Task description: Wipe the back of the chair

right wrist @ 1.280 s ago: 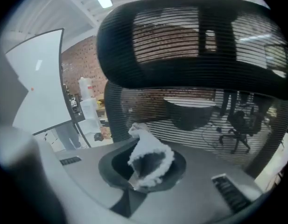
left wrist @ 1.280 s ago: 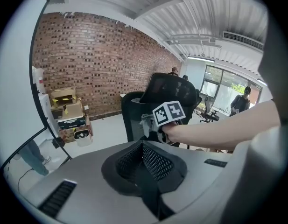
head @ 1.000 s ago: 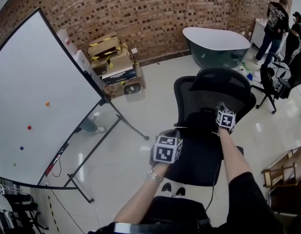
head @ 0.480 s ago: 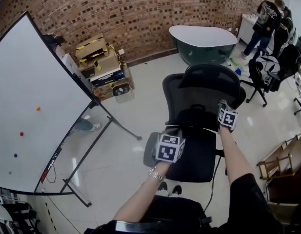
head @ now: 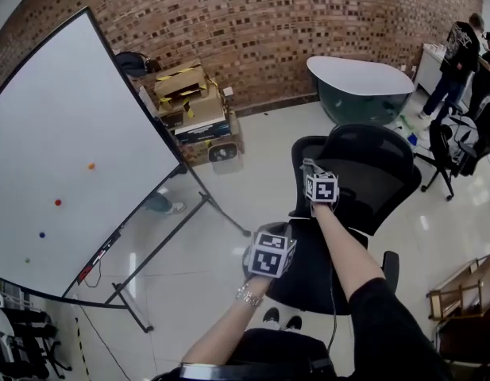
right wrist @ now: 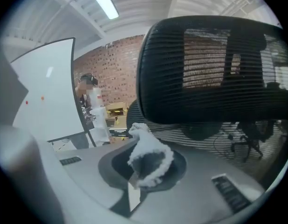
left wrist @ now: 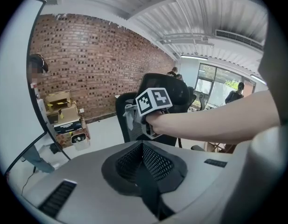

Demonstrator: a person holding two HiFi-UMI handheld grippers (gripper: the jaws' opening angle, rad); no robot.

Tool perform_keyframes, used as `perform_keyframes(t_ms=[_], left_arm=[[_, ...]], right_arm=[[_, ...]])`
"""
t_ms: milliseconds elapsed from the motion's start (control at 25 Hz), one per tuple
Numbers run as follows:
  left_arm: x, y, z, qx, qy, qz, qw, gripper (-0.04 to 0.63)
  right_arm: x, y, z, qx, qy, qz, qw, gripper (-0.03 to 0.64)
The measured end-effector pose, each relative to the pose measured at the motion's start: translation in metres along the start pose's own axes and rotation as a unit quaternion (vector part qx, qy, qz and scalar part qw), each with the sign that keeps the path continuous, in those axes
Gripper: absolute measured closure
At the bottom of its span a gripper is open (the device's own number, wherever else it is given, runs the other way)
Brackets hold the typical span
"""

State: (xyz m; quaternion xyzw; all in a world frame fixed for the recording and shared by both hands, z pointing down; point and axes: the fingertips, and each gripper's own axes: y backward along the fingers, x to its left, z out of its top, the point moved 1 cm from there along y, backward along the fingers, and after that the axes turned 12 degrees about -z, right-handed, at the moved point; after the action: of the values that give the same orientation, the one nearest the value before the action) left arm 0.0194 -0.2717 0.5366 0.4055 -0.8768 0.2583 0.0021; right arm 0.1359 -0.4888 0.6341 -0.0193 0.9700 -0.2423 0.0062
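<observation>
The black mesh office chair (head: 372, 173) stands in front of me, its back and headrest (right wrist: 214, 69) facing the right gripper. My right gripper (head: 312, 169) is shut on a small white cloth (right wrist: 148, 160) and holds it at the upper left edge of the chair's back (right wrist: 204, 134). In the left gripper view the same cloth (left wrist: 129, 113) hangs beside the marker cube (left wrist: 154, 101). My left gripper (head: 270, 251) hovers lower, near the seat's left side, off the chair. Its jaws (left wrist: 144, 146) are shut with nothing between them.
A large whiteboard on a stand (head: 62, 181) fills the left. Cardboard boxes (head: 189, 101) sit against the brick wall, and a round white-topped table (head: 364, 82) stands beyond the chair. People (head: 463, 54) and another chair (head: 451, 145) are at the far right. A wooden frame (head: 459, 284) lies at the lower right.
My right gripper has carried the cloth from the right side of the chair's back across to its upper left edge. The left gripper has barely moved.
</observation>
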Motion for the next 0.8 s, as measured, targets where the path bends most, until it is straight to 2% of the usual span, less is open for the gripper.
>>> perform_keyframes(t_ms=[160, 320, 440, 600, 720, 800], left_arm=[[0.018, 0.012, -0.008, -0.004, 0.010, 0.019, 0.9998, 0.586], [0.015, 0.007, -0.005, -0.011, 0.015, 0.009, 0.9998, 0.586], [-0.001, -0.004, -0.007, -0.005, 0.008, -0.010, 0.9999, 0.586], [-0.022, -0.019, -0.014, 0.015, -0.009, -0.028, 0.9994, 0.586], [-0.024, -0.019, -0.017, 0.020, -0.014, -0.031, 0.9992, 0.586], [-0.022, -0.020, -0.017, 0.020, -0.014, -0.031, 0.9992, 0.586]], right_arm=[[-0.058, 0.004, 0.006, -0.013, 0.010, -0.072, 0.997, 0.586], [-0.155, 0.022, -0.010, -0.001, -0.002, -0.156, 0.988, 0.586], [-0.243, 0.051, -0.032, 0.017, -0.015, -0.225, 0.974, 0.588], [-0.362, 0.105, -0.062, 0.042, -0.031, -0.311, 0.949, 0.586], [-0.412, 0.140, -0.083, 0.061, -0.050, -0.342, 0.936, 0.586], [-0.422, 0.153, -0.091, 0.063, -0.071, -0.337, 0.937, 0.586]])
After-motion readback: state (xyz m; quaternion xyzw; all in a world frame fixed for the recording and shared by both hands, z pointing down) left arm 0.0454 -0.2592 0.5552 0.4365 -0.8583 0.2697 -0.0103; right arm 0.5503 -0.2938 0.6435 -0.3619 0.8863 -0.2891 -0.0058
